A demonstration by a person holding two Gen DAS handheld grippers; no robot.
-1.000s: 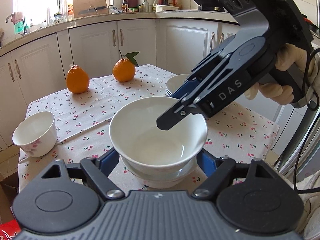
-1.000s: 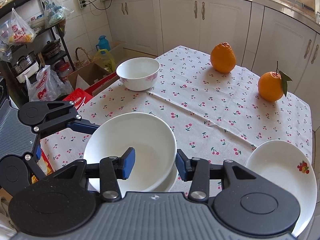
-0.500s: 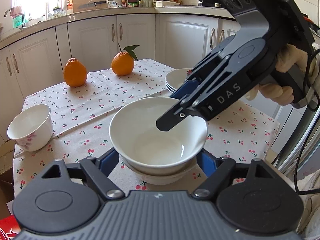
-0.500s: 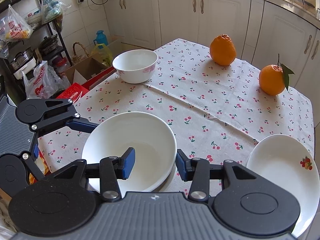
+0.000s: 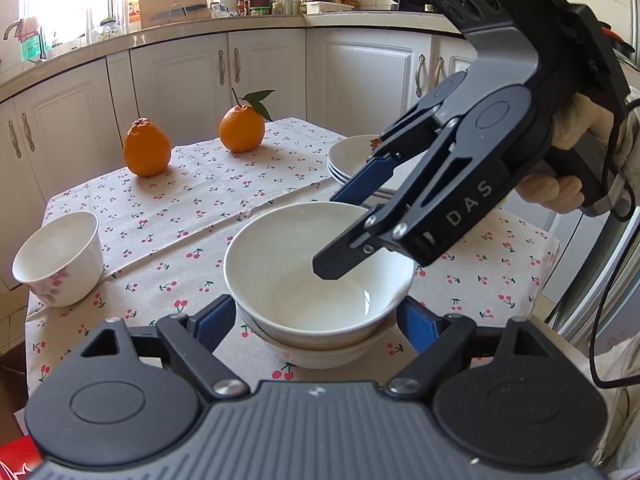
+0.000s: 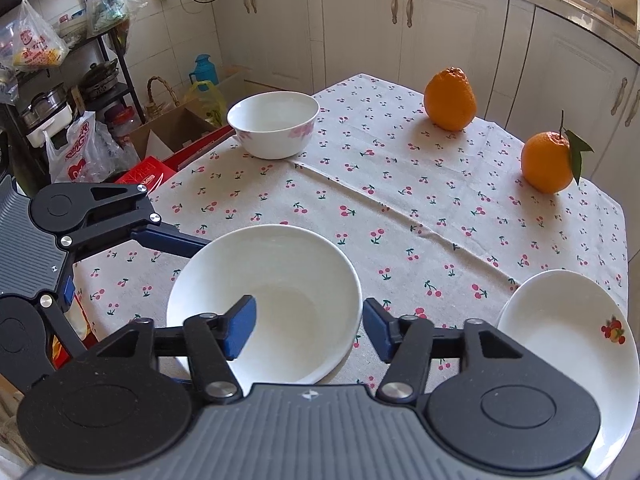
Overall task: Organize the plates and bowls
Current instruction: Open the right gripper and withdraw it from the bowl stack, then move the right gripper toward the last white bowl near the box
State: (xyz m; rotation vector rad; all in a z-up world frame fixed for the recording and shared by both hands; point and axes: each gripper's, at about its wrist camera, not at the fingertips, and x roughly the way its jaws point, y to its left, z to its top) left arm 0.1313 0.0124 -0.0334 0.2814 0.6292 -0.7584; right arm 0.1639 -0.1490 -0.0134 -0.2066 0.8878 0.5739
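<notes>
**Two nested bowls between two opening grippers**

A wide white bowl (image 5: 320, 276) sits nested inside a second white bowl (image 5: 320, 354) near the front edge of the table (image 5: 224, 184), which is covered with a cherry-print cloth. The upper bowl is empty, showing only its glazed inside. Off to the side, near another edge of the table, stands a smaller, deeper bowl with a pink flower pattern (image 6: 274, 124); it too is empty. On the other side lies a stack of shallow white plates (image 5: 352, 160), and the top one has a small fruit picture at its rim and nothing on it. Two oranges (image 6: 450, 98) stand on the far part of the cloth, one with a leaf on its stem.

The left gripper (image 5: 320, 320) straddles the nested bowls low down, one blue pad on each side. Its jaws are opening, and the pads stand just clear of the bowl walls.

The right gripper (image 6: 310, 330) reaches over the near rim of the upper bowl from above. Its jaws are opening as well: one finger hangs inside the bowl, the other outside the wall, with the rim between them and neither pad pressing on it. A hand (image 5: 568, 160) holds this gripper's handle at the right of the left wrist view.
</notes>
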